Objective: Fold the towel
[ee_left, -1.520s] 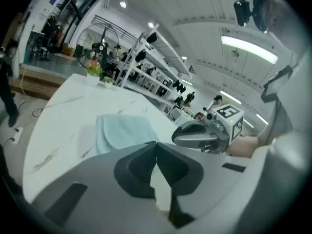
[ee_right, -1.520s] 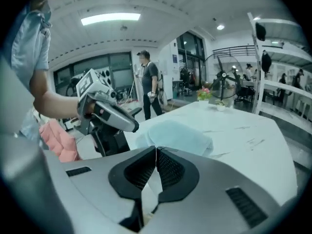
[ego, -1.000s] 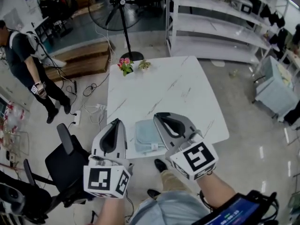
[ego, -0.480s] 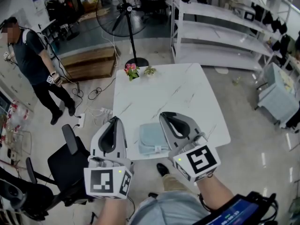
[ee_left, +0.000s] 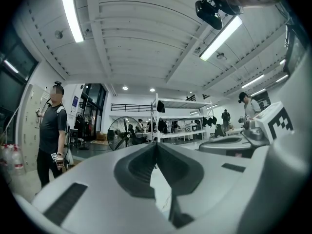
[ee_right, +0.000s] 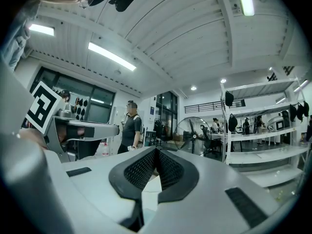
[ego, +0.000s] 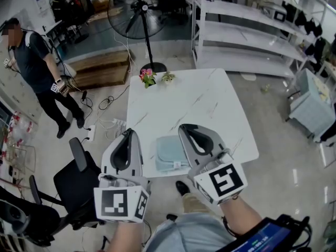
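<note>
Towel (ego: 169, 152): we find it folded into a compact pale blue-green rectangle. It lies flat on the table (ego: 194, 98) at the middle of the table's near edge, with a small white label (ego: 177, 165) on the side nearest the table's rim. The table is a white marbled square. We hold the left gripper (ego: 127, 136) by the table's near-left corner and the right gripper (ego: 184, 128) over the table's near edge. In the head view the towel shows between the two. In the left gripper view, the left gripper (ee_left: 156, 149) has its jaws fully together, with the dark pads meeting along one line and nothing clamped between them. In the right gripper view, the right gripper (ee_right: 156, 154) is in the same condition: jaws together, pads in contact, nothing held. Both grippers point level, toward the table's far side, and neither grips the towel. At the table's far-left corner stand pink flowers (ego: 147, 77), with a small green plant (ego: 168, 78) just beside them. Beyond the table's far edge a fan (ego: 137, 14) stands on the floor. Past the table's far-right corner there is white shelving (ego: 247, 30). A person (ego: 37, 62) stands well to the left of the table, and a black chair (ego: 79, 180) sits off the table's near-left corner.
</note>
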`<state>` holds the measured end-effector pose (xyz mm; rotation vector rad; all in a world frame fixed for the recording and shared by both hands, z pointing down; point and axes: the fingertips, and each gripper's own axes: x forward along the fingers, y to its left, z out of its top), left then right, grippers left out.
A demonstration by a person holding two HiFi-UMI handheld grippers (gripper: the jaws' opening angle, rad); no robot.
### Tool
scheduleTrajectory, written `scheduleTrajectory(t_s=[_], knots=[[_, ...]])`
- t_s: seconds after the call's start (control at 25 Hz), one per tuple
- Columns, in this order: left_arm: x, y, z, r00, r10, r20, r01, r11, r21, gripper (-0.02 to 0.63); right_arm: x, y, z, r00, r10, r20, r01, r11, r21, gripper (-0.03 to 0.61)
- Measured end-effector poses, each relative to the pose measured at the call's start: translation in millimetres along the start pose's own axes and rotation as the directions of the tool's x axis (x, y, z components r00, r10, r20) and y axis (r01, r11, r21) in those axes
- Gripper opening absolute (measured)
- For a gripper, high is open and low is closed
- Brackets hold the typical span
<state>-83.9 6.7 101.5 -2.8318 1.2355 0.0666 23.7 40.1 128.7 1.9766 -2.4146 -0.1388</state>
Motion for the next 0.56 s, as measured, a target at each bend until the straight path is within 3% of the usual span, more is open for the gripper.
scheduleTrajectory(t_s=[0.56], knots=[[4.6, -1.7, -3.3, 1.000, -0.009, -0.012, 0.009, 1.000, 0.009, 0.008, 2.6, 0.9, -3.3, 1.000, 0.002, -0.006, -0.002, 1.000, -0.005, 0.017]])
